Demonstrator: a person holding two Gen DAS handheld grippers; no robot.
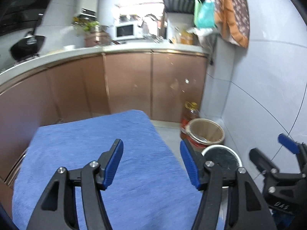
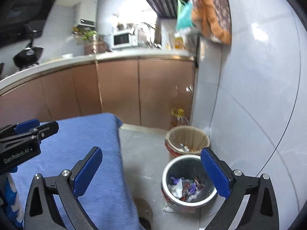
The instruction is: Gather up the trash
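My left gripper (image 1: 151,143) is open with nothing between its blue pads, hovering over a blue cloth-covered table (image 1: 96,143). My right gripper (image 2: 151,151) is wide open and holds nothing, out past the table's right edge above the floor. Below its right finger stands a round metal bin (image 2: 167,172) holding crumpled wrappers and paper trash (image 2: 184,187). Behind it sits a tan-lined bucket (image 2: 188,134) with a few scraps inside. In the left wrist view the metal bin (image 1: 222,157) and the bucket (image 1: 205,130) lie right of the table, and the right gripper (image 1: 268,145) shows at the far right.
Brown cabinets (image 1: 130,84) under a pale countertop (image 1: 134,48) run behind the table. An oil bottle (image 2: 178,117) stands in the corner by the white wall (image 2: 249,95). A floor drain (image 2: 144,207) lies near the table. Bags and cloth (image 2: 209,11) hang overhead.
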